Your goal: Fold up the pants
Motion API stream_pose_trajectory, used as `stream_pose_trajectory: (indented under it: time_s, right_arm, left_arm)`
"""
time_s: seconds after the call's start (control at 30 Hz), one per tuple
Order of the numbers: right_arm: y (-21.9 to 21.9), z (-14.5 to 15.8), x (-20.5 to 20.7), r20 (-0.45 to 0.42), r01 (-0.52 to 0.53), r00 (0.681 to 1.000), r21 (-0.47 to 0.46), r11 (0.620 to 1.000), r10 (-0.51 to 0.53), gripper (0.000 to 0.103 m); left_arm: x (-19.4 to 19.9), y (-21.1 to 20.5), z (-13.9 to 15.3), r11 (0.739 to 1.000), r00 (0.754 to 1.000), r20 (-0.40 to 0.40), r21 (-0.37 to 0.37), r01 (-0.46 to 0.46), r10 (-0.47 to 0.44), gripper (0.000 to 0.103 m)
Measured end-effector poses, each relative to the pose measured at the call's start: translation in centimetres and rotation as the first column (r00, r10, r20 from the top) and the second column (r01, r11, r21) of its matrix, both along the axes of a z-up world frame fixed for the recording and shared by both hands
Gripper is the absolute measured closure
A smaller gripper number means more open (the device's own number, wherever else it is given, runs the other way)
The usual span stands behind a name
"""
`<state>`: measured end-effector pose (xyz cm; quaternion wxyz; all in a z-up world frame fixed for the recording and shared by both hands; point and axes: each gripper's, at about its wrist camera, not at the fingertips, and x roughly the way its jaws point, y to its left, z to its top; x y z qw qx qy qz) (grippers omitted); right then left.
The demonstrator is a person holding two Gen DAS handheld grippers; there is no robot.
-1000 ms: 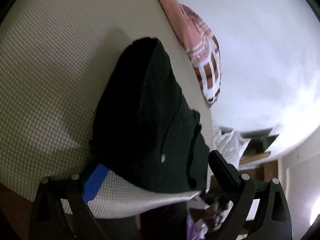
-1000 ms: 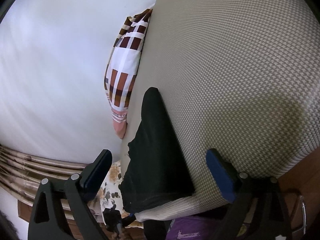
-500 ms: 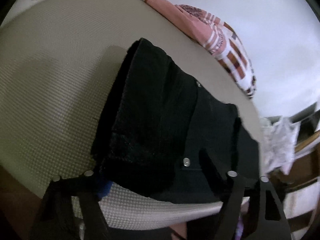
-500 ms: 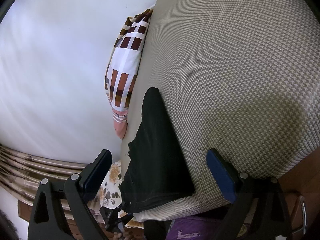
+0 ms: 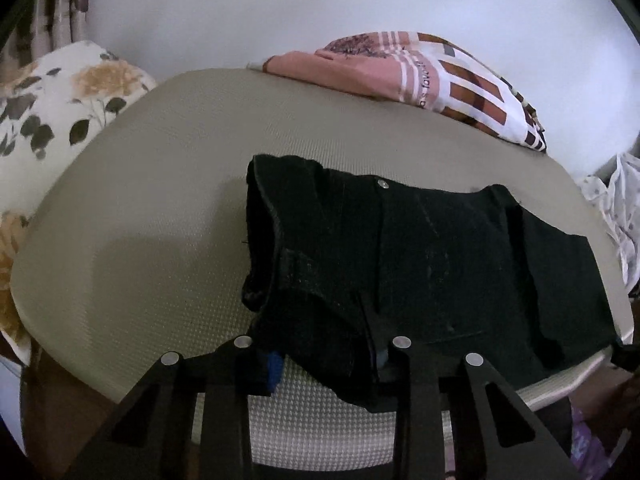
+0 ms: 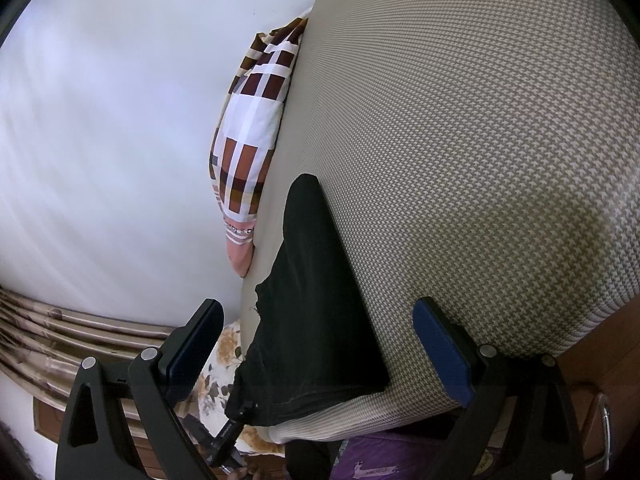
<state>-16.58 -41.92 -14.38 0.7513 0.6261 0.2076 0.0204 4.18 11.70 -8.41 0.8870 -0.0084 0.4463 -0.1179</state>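
Black pants (image 5: 420,248) lie folded on a beige textured mattress (image 5: 140,220). My left gripper (image 5: 324,356) is shut on the near hem of the pants, with the fabric bunched between its fingers. In the right wrist view the pants (image 6: 312,300) lie along the mattress edge (image 6: 480,160). My right gripper (image 6: 316,344) is open and empty, its fingers straddling the near end of the pants without touching them.
A pink and brown checked pillow (image 5: 432,76) lies at the mattress's far edge against a white wall; it also shows in the right wrist view (image 6: 252,140). A floral pillow (image 5: 52,108) sits at the left. White cloth (image 5: 620,216) lies at the right. Striped curtains (image 6: 80,328) hang low left.
My left gripper closed on the pants' near edge and swung round, so the pants now lie across its view. The right gripper held still and stayed open.
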Motion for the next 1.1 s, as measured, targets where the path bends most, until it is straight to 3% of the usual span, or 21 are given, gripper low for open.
stream_pose_trajectory:
  time_s: [0.3,0.73,0.9,1.1]
  right_arm:
    - [0.1,-0.1,-0.1,0.001,0.0,1.0,-0.004,1.0,0.0,0.009]
    - [0.5,0.2,0.4,-0.009,-0.005,1.0,-0.029,1.0,0.004,0.009]
    - [0.4,0.3,0.7,-0.012,-0.004,1.0,-0.03,1.0,0.004,0.009]
    - [0.3,0.1,0.6,-0.013,-0.004,1.0,-0.024,1.0,0.004,0.009]
  left_arm:
    - [-0.2,-1.0,0.3,0.998,1.0,0.027,0.067,0.007,-0.009,0.071]
    - [-0.2,-1.1,0.3,0.998,1.0,0.024,0.062,0.011,-0.012,0.071]
    - [-0.2,-1.0,0.9,0.999,0.999,0.025,0.026,0.024,-0.024,0.071]
    - [0.4,0.1,2.0,0.996,1.0,-0.002,-0.086,0.025,-0.025,0.071]
